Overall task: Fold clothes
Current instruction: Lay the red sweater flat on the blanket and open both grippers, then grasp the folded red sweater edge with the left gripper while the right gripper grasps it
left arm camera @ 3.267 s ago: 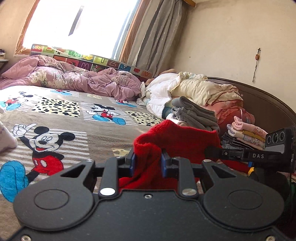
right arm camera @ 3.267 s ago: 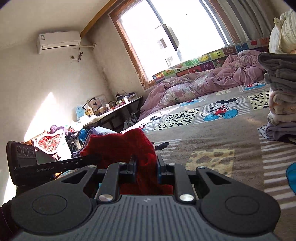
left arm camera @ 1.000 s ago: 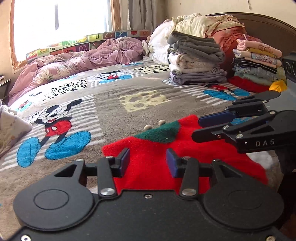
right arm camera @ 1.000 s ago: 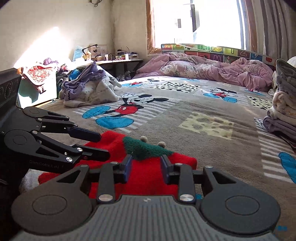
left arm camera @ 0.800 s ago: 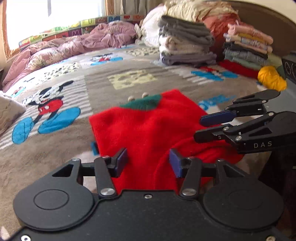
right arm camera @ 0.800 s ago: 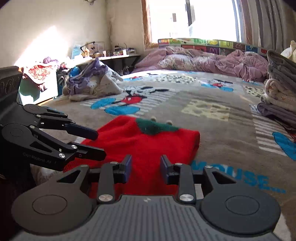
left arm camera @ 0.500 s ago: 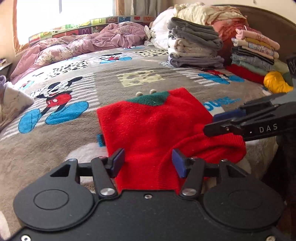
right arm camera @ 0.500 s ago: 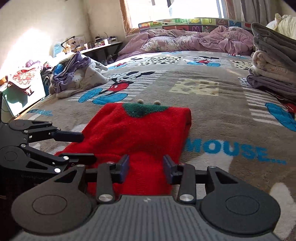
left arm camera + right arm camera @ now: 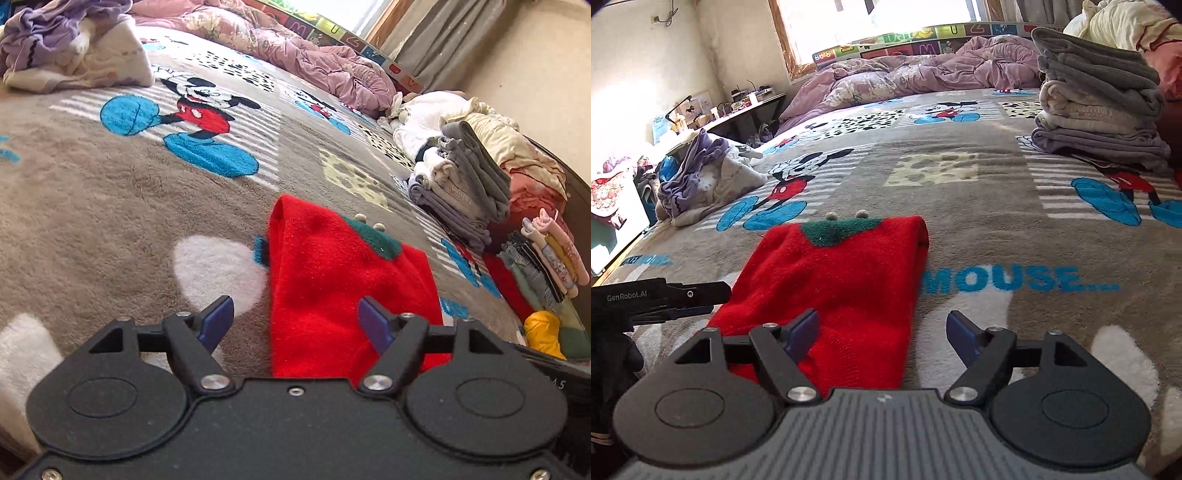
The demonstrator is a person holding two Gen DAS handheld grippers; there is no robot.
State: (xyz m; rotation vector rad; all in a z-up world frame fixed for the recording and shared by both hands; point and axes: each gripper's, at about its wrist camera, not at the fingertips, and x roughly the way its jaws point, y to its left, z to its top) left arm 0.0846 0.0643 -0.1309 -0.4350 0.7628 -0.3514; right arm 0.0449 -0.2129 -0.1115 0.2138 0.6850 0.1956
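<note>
Your red knit sweater (image 9: 842,280) lies flat on the near part of the bed's Mickey Mouse blanket (image 9: 960,192), green collar at the far end. It looks soft, light and floppy, so pinch its near hem corners. Your left gripper (image 9: 295,317) and right gripper (image 9: 882,328) are opening, fingers released, nothing pressed between them.

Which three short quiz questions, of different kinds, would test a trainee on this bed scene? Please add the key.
1. True or false: the red garment lies flat on the blanket.
2. The collar patch is: A) green B) yellow C) white.
3. Fill in: the right claw grips ____.

Key: 1 true. 2 A. 3 nothing; its jaws are opening, with the garment's near edge below them.
</note>
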